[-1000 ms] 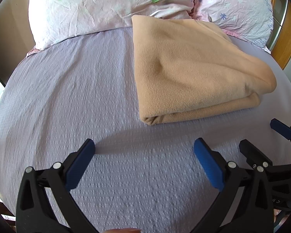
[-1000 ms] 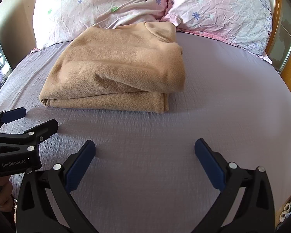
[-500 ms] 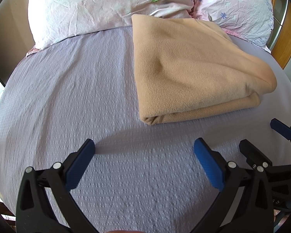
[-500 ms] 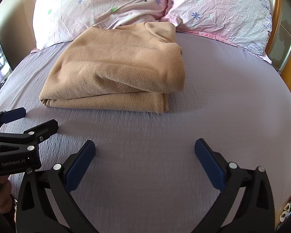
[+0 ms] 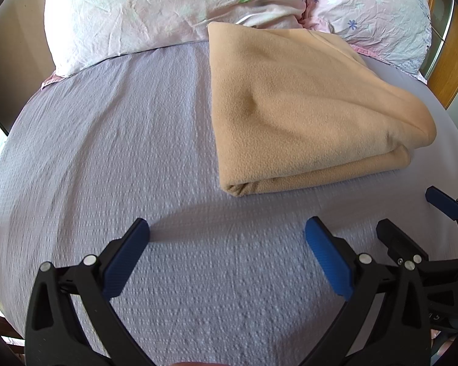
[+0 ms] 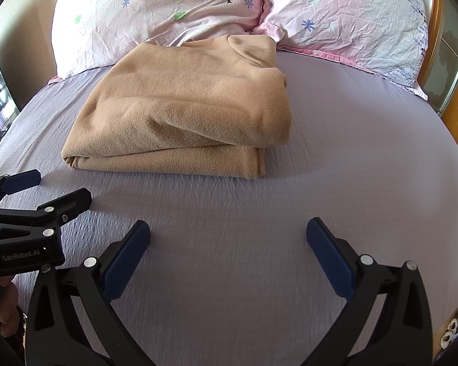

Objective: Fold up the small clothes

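1. Tan fleece garment (image 5: 305, 106) lies folded in a thick stack on the bed (image 5: 122, 152), far end touching the pillows.
2. Fold edges face the grippers; top layer smooth w/ one shallow crease.
3. Left gripper (image 5: 227, 245): jaws wide apart, holding nothing, over bare sheet near the garment's front edge, not touching it.
4. Right gripper (image 6: 228, 245): jaws also wide, nothing btwn them, over the sheet short of the stack.
5. Both grippers sit side by side; each shows at the edge of the other's view.
6. Two floral pillows (image 6: 174, 15) at the bed head, pink/white, crumpled.
7. Wooden headboard (image 6: 456, 106) at right edge.
8. Bed sheet is lilac, textured weave.
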### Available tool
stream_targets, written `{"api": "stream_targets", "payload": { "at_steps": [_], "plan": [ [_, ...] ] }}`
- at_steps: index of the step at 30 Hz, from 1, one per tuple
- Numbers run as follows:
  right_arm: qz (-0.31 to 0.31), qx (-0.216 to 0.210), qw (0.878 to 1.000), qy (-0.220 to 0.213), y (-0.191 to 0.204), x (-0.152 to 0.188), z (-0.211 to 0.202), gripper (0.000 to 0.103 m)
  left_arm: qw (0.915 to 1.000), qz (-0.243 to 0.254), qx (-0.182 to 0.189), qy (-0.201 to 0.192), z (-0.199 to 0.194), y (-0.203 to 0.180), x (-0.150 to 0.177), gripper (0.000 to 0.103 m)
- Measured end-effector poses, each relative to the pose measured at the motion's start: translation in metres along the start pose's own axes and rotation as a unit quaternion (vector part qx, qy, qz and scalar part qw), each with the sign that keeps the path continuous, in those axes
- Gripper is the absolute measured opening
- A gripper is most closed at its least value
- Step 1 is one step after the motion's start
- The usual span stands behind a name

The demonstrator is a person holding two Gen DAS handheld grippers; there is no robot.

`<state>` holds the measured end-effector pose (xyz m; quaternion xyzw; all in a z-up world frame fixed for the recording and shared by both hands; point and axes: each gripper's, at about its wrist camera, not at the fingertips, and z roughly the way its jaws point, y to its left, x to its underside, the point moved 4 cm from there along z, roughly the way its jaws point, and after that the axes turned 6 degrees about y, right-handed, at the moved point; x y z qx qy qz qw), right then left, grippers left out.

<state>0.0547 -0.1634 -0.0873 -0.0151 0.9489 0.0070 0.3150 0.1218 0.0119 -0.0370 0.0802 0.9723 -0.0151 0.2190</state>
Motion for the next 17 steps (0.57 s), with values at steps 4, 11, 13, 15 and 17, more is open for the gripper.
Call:
{"api": "stream_targets", "payload": {
  "at_steps": [4, 11, 13, 15, 17],
  "plan": [
    [0.0, 0.0, 1.0, 0.0, -0.0001, -0.0002, 0.0002, 0.102, 1.0, 0.0, 0.0, 0.0, 0.0001, 0.0002, 0.0, 0.101],
    [0.0, 0.0, 1.0, 0.0, -0.0002, 0.0001, 0.0004, 0.102, 1.0, 0.001, 0.001, -0.001, 0.0001, 0.0006, -0.0004, 0.101],
    [0.0, 0.0, 1.0, 0.0, -0.0002, 0.0001, 0.0005, 0.102, 1.0, 0.001, 0.001, -0.001, 0.0, 0.0005, -0.0002, 0.101],
    [0.0, 0.0, 1.0, 0.0, -0.0002, -0.0001, 0.0006, 0.102, 1.0, 0.001, 0.0, -0.002, -0.0004, 0.0002, 0.0002, 0.101],
    [0.0, 0.0, 1.0, 0.0, -0.0001, 0.0, 0.0006, 0.102, 1.0, 0.0, 0.0, -0.003, -0.0007, -0.0002, 0.0007, 0.101]
  ]
}}
